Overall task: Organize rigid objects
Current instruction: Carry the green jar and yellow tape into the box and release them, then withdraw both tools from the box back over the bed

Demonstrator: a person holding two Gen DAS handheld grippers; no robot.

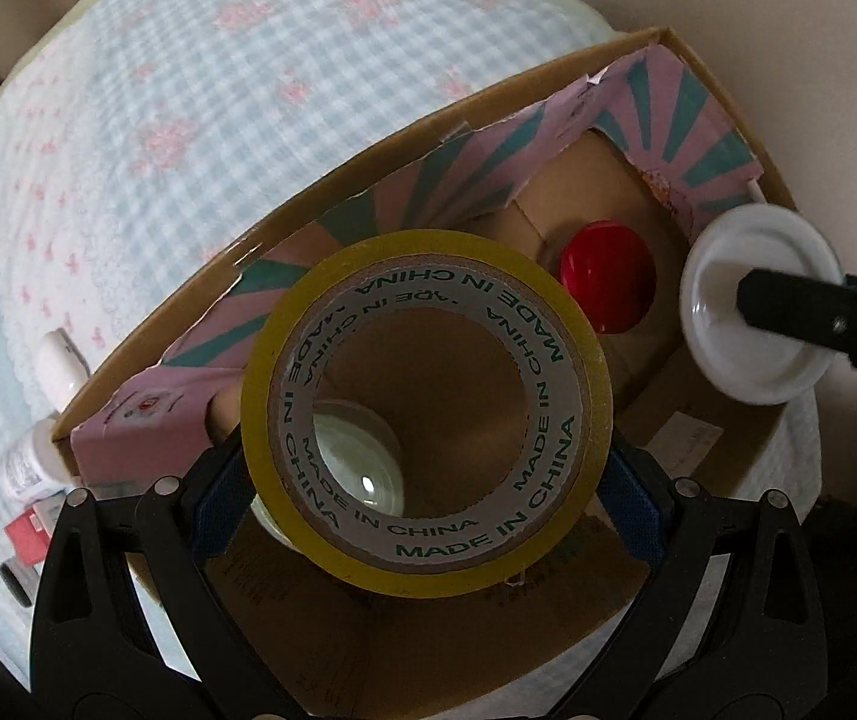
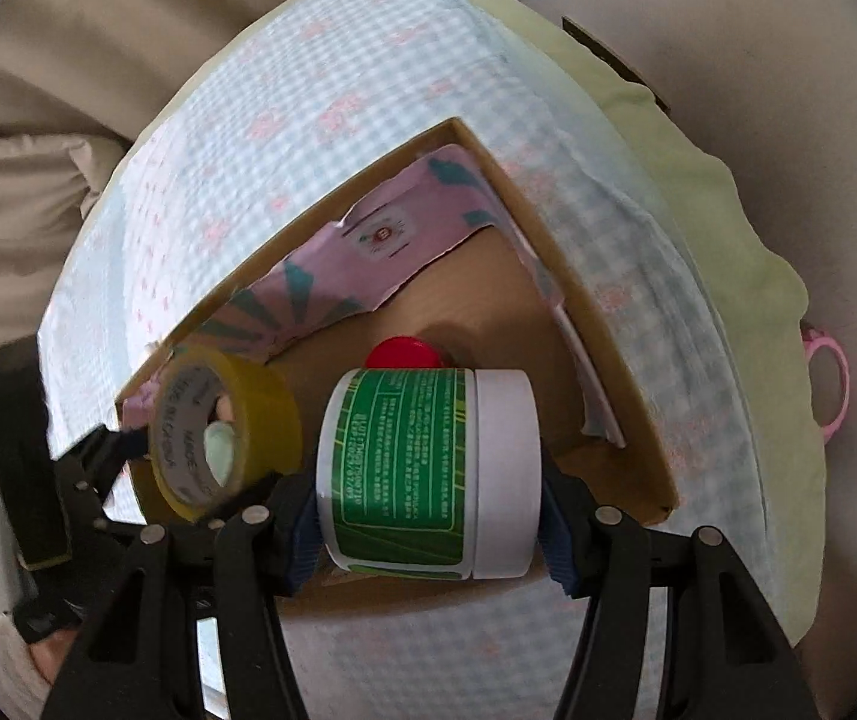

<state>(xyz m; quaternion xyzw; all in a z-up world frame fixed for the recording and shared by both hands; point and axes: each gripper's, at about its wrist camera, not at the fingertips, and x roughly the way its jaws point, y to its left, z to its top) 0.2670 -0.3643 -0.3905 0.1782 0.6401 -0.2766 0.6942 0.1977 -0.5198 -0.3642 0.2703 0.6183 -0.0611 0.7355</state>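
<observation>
A yellow-brown tape roll (image 1: pixel 428 408) printed "MADE IN CHINA" hangs over an open cardboard box (image 1: pixel 368 150) lined with torn pink and teal paper. My left gripper (image 1: pixel 425 489) is shut on the roll, one blue pad on each side. The right wrist view shows a white jar with a green label (image 2: pixel 422 474) lying sideways between the pads of my right gripper (image 2: pixel 431 534), above the box (image 2: pixel 599 354). The tape roll (image 2: pixel 224 426) hangs just left of it. On the box floor lies a red cap (image 1: pixel 605 279). A pale round thing (image 1: pixel 356 456) shows through the roll's hole.
The box rests on a blue checked cloth with pink flowers (image 1: pixel 188 90). Outside the box's left wall lie a white tube (image 1: pixel 38 420) and a pink item (image 1: pixel 26 534). A pink ring (image 2: pixel 827 384) sits at the cloth's far right edge.
</observation>
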